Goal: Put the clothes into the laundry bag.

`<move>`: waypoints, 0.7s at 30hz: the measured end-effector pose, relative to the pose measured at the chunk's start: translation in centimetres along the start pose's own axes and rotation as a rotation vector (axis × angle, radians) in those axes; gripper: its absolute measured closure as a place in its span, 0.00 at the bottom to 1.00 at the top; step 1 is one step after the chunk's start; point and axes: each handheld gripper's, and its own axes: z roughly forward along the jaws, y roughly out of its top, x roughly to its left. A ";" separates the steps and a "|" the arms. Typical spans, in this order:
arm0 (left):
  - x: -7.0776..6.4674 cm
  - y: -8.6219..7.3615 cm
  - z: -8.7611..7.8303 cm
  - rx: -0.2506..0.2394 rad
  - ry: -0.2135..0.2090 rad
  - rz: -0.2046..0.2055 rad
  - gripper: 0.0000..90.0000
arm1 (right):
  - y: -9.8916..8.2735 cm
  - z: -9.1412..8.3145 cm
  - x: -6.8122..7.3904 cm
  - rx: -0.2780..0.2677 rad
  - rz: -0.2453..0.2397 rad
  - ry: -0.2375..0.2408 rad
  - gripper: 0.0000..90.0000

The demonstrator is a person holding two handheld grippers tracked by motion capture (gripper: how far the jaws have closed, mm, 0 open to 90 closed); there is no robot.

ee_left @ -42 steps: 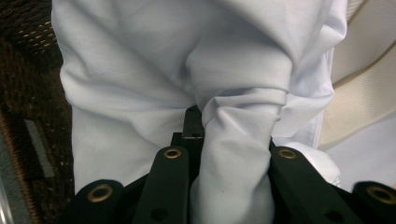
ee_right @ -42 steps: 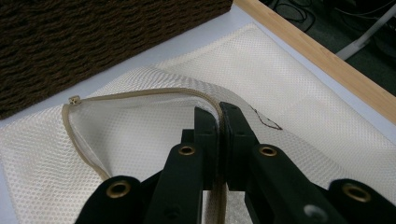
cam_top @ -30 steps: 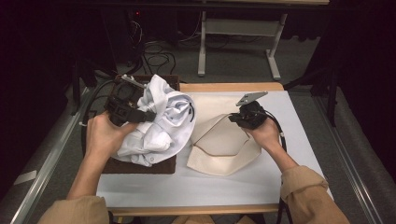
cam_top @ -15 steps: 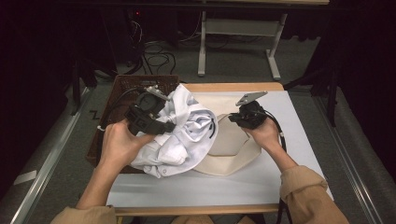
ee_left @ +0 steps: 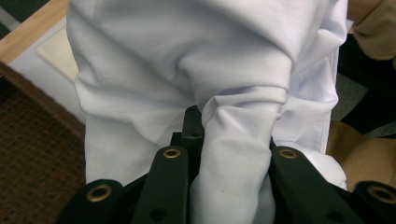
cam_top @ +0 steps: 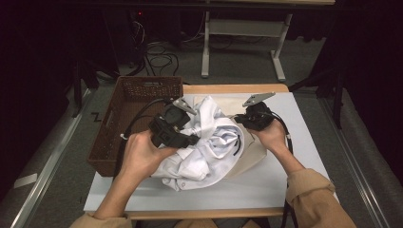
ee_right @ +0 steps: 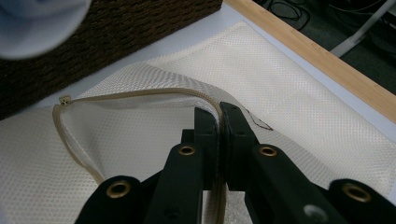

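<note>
A crumpled white garment [cam_top: 204,142] lies over the middle of the table, partly covering a cream mesh laundry bag [cam_top: 252,156]. My left gripper [cam_top: 187,137] is shut on a bunched fold of the white garment [ee_left: 233,154], which fills the space between its jaws. At the right, my right gripper [cam_top: 240,119] is shut on the zippered rim of the mesh bag [ee_right: 140,100] and holds the mouth lifted open. The garment hangs over the bag's opening; how much of it is inside I cannot tell.
A brown wicker basket [cam_top: 138,95] stands at the table's left edge, beside my left hand. The white tabletop [cam_top: 304,156] has a wooden far edge [cam_top: 237,88]. Cables and a desk frame [cam_top: 242,47] lie on the floor beyond.
My left gripper has carried the white garment rightward, from over the basket to over the mesh bag's mouth. The right gripper has stayed put, holding the bag's rim.
</note>
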 end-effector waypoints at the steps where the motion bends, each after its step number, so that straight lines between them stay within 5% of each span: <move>1: -0.1 0.1 0.3 0.001 -0.015 0.004 0.84 | 0.0 0.0 -0.1 -0.001 -0.004 -0.001 0.96; 16: -2.1 0.5 6.1 0.047 -0.048 0.033 0.84 | -0.2 0.0 -0.4 0.005 0.015 0.005 0.96; 21: -2.2 -0.1 7.8 0.044 -0.092 0.023 0.84 | -0.2 -0.1 -0.5 0.001 0.006 0.004 0.96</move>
